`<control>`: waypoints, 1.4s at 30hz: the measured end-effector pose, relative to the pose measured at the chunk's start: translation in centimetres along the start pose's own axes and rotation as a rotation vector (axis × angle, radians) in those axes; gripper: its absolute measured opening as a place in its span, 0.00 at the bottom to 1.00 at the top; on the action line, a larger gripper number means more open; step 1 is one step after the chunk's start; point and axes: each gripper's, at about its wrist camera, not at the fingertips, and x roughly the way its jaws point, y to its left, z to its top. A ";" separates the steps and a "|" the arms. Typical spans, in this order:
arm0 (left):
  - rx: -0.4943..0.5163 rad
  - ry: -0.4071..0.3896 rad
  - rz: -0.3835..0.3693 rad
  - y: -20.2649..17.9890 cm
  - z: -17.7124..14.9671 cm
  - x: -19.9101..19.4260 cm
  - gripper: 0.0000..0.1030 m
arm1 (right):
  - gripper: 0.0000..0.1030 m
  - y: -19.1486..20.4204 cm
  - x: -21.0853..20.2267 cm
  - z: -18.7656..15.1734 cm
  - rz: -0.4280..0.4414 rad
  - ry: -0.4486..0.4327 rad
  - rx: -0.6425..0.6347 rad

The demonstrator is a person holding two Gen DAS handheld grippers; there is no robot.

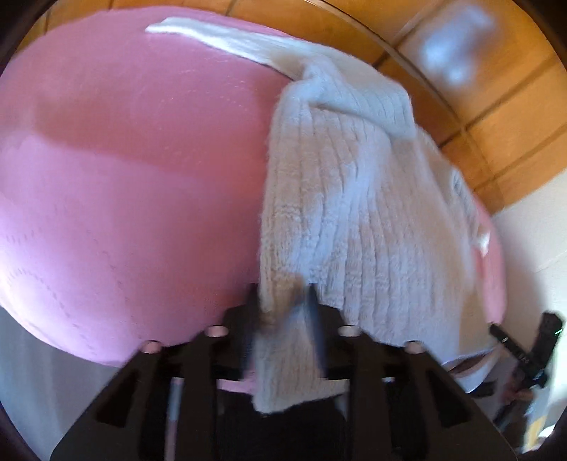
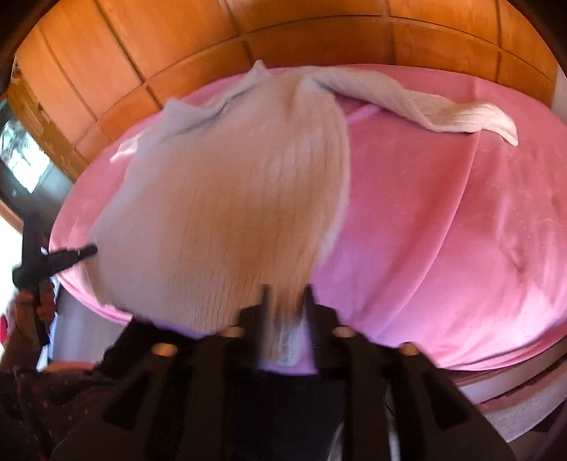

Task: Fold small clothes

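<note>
Jaws of both grippers part-spread, sweater point(image 1: 354, 212) hem between each pair, grip unclear.

Bright daylight floods both views, washing the pink bed cover point(image 1: 106, 159) pale at the left wrist view's left edge. Motion blur smears the cream knit sweater point(image 2: 219, 198) and both tools' dark fingers point(image 2: 264, 319). Fisheye bending curves the wooden panels point(image 2: 248, 32); the corners fall black.
</note>
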 end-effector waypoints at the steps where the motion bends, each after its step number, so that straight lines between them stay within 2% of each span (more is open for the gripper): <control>1: -0.026 -0.017 -0.029 0.2 0.0 -0.6 0.44 | 0.57 -0.3 -0.1 0.6 -0.020 -0.022 0.006; 2: -0.040 -0.036 -0.041 0.5 -0.1 -1.0 0.49 | 0.63 -0.9 0.4 1.6 -0.037 -0.043 0.017; 4: -0.039 -0.072 -0.040 1.2 -0.5 -1.3 0.52 | 0.63 -1.3 1.7 2.9 -0.035 -0.060 0.034; 6: -0.032 -0.083 -0.064 1.4 -0.4 -1.2 0.52 | 0.63 -1.7 3.9 4.1 -0.024 -0.047 0.040; 8: -0.029 -0.086 -0.066 1.0 -0.3 -0.7 0.52 | 0.60 -1.6 6.9 4.8 -0.049 0.003 0.035; 9: -0.019 -0.084 -0.067 0.8 -0.6 -0.6 0.52 | 0.46 -1.3 7.9 5.0 -0.050 0.022 0.029; 10: -0.004 -0.083 -0.069 0.6 -0.6 -0.3 0.50 | 0.39 -0.9 8.6 4.9 -0.059 0.027 0.007; 11: 0.011 -0.081 -0.077 0.5 -0.7 -0.3 0.28 | 0.21 -0.5 8.6 4.7 -0.063 0.017 -0.015; 12: 0.040 -0.061 -0.092 -0.2 -0.6 0.2 0.17 | 0.10 0.0 8.3 4.7 -0.039 0.015 -0.037; 13: 0.063 -0.055 -0.085 -0.5 -0.7 0.1 0.08 | 0.10 0.5 7.7 4.6 -0.048 0.005 -0.052; 14: 0.093 -0.061 -0.081 -1.0 -0.9 -0.1 0.06 | 0.09 0.9 7.0 4.4 -0.070 -0.009 -0.082; 16: 0.123 -0.056 -0.108 -1.7 -1.0 -0.8 0.06 | 0.08 1.2 4.8 3.7 -0.104 -0.038 -0.122; 18: 0.146 -0.050 -0.056 -1.8 -1.2 -0.9 0.06 | 0.08 0.9 3.8 2.8 -0.145 -0.032 -0.131; 20: 0.137 -0.007 0.026 -1.1 -1.2 0.2 0.07 | 0.08 0.2 4.9 1.7 -0.196 0.022 -0.132; 21: 0.105 0.002 0.025 -0.3 -1.2 0.6 0.09 | 0.08 0.0 5.6 1.2 -0.206 0.048 -0.130; 22: 0.062 -0.005 -0.024 0.5 -0.9 0.5 0.10 | 0.08 -0.1 6.3 1.0 -0.212 0.068 -0.124; 23: 0.038 -0.014 -0.041 1.0 -0.6 0.1 0.17 | 0.11 0.0 6.5 1.1 -0.213 0.068 -0.116; 24: 0.003 -0.059 -0.024 1.6 0.3 -0.7 0.22 | 0.19 -0.1 6.4 1.6 -0.203 0.047 -0.092; 25: -0.018 -0.097 -0.003 2.1 1.0 -1.5 0.36 | 0.28 -0.1 6.2 2.0 -0.203 0.036 -0.078; 26: -0.036 -0.131 0.010 2.6 1.7 -2.1 0.50 | 0.43 -0.1 5.8 2.5 -0.212 0.010 -0.066; 27: -0.064 -0.183 0.027 3.3 2.9 -3.0 0.53 | 0.49 0.2 5.4 3.3 -0.230 -0.029 -0.069; 28: -0.089 -0.219 0.041 4.0 4.1 -3.6 0.54 | 0.50 0.5 5.2 4.0 -0.242 -0.060 -0.077; 29: -0.106 -0.240 0.050 4.5 5.0 -3.8 0.54 | 0.55 0.9 4.9 4.5 -0.242 -0.085 -0.084; 30: -0.131 -0.275 0.078 5.3 6.9 -4.2 0.54 | 0.62 1.6 4.8 5.4 -0.219 -0.107 -0.089; 32: -0.158 -0.317 0.129 6.3 9.8 -4.2 0.53 | 0.66 2.5 5.1 6.0 -0.185 -0.127 -0.097; 34: -0.178 -0.345 0.165 7.1 12.3 -4.3 0.55 | 0.66 4.3 6.3 6.7 -0.129 -0.130 -0.121; 35: -0.193 -0.361 0.191 7.7 14.2 -4.0 0.61 | 0.67 5.3 7.2 7.0 -0.098 -0.129 -0.124; 37: -0.220 -0.388 0.241 8.7 17.1 -3.7 0.64 | 0.68 7.2 8.9 7.7 -0.042 -0.117 -0.134; 42: -0.243 -0.371 0.332 11.6 23.9 -1.7 0.64 | 0.70 11.5 13.3 8.2 0.012 -0.091 -0.225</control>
